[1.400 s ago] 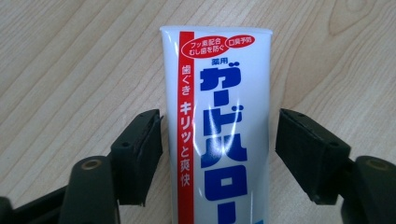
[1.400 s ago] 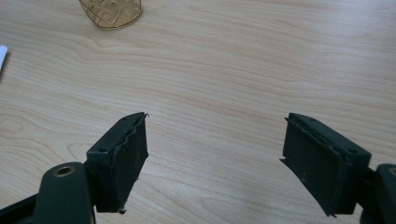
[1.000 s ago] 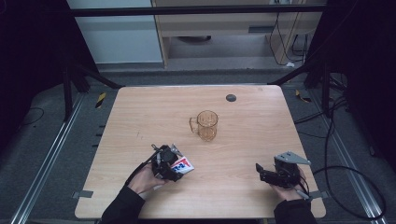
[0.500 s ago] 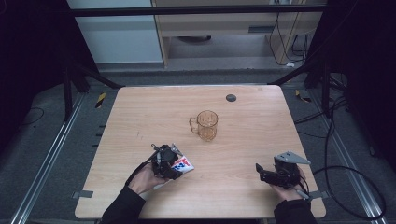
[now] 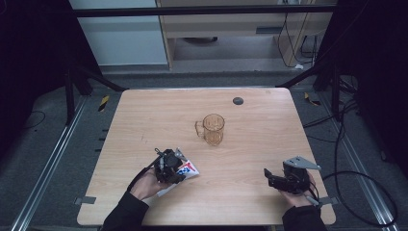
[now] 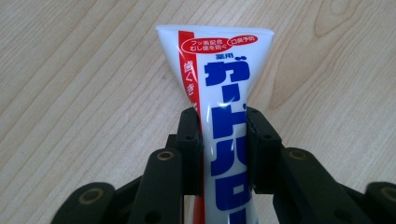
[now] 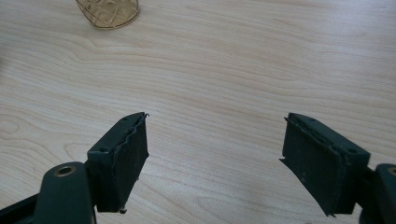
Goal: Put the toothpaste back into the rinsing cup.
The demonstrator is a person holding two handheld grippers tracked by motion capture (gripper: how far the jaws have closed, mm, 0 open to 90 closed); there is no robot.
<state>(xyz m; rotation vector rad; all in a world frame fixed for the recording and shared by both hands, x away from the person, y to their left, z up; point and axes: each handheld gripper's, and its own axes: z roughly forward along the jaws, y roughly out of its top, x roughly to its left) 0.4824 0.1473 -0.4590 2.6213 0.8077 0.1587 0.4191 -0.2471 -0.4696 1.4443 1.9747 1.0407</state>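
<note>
A white toothpaste tube (image 6: 224, 88) with blue and red print lies on the wooden table (image 5: 144, 120) at the front left. My left gripper (image 6: 223, 116) has just been closing its jaws on it, and both pads now press the tube's sides and pinch it narrow. From above, the left gripper (image 5: 175, 171) points right over the tube (image 5: 188, 169). My right gripper (image 5: 266, 175) rests low at the front right and points left. In its own view the right gripper (image 7: 215, 126) has its jaws apart, with bare wood between them.
An amber glass mug (image 5: 213, 129) with a handle stands upright near the table's middle; its base shows as the mug (image 7: 108, 11) in the right gripper view. A small dark disc (image 5: 237, 100) lies near the far edge. Cables trail on the floor at right.
The left gripper's jaws have drawn in against the tube; the hand has barely shifted. The right hand and the mug have kept still.
</note>
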